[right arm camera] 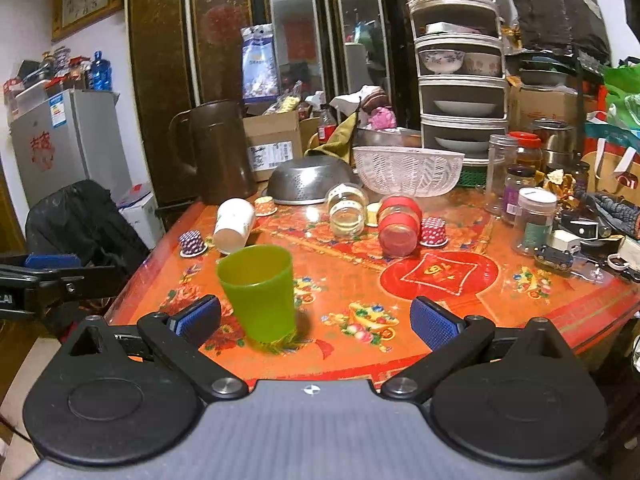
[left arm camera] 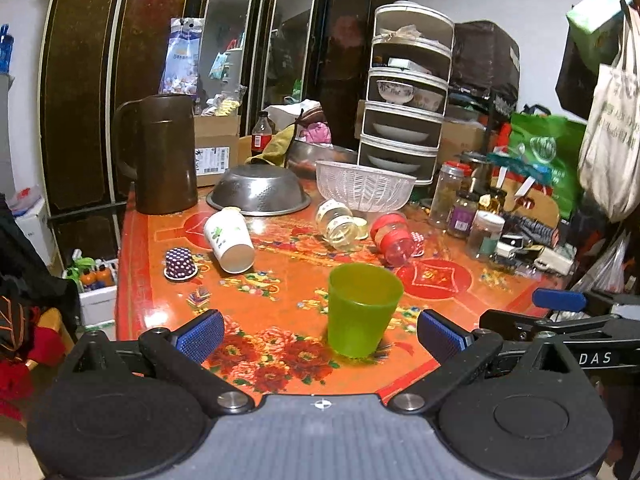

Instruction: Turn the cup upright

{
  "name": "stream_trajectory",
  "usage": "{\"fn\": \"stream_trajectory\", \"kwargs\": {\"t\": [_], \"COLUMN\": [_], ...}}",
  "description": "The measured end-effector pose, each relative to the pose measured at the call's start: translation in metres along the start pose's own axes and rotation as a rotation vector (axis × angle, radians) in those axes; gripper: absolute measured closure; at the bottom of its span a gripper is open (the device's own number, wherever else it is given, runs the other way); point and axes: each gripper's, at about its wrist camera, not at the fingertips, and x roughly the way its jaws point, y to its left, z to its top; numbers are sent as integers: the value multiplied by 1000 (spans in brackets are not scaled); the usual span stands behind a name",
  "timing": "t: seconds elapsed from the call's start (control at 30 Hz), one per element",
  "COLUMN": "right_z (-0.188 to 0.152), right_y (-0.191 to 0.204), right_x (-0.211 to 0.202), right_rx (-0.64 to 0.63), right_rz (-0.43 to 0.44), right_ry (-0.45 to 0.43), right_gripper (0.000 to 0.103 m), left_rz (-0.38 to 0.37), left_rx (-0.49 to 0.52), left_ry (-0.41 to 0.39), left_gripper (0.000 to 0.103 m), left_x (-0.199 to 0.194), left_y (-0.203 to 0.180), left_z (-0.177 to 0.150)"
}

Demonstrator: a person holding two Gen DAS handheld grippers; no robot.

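Observation:
A green plastic cup (left arm camera: pixel 362 310) stands upright, mouth up, near the front edge of the red flowered table (left arm camera: pixel 280 276); it also shows in the right wrist view (right arm camera: pixel 260 292). My left gripper (left arm camera: pixel 320 338) is open and empty, with the green cup between and just beyond its blue pads. My right gripper (right arm camera: pixel 316 322) is open and empty; the cup stands by its left pad. A white paper cup (left arm camera: pixel 229 239) lies on its side further back, also in the right wrist view (right arm camera: pixel 234 225).
A clear jar (left arm camera: pixel 340 226) and a red-banded jar (left arm camera: pixel 394 238) lie on their sides mid-table. Small dotted cupcake cases (left arm camera: pixel 180 264), a brown jug (left arm camera: pixel 164 154), a steel colander (left arm camera: pixel 258 192), a white basket (left arm camera: pixel 364 186) and several jars (left arm camera: pixel 464 208) stand around the back and right.

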Motion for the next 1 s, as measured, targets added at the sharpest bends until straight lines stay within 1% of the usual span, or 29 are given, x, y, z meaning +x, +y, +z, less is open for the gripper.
{"fn": "stream_trajectory", "kwargs": {"t": [0.2,1.0], "right_z": [0,5], "right_y": [0,-4], "right_x": [-1,-3], "right_rx": [2,-3], "right_rz": [0,-5], "right_ry": [-2,-8], "right_gripper": [1,1], "left_rz": [1,2], "left_rx": [-8,13], "left_ry": [-9,20], "left_gripper": [0,0], "left_x": [-2,2], "left_y": [0,-10], "left_z": [4,6]}}
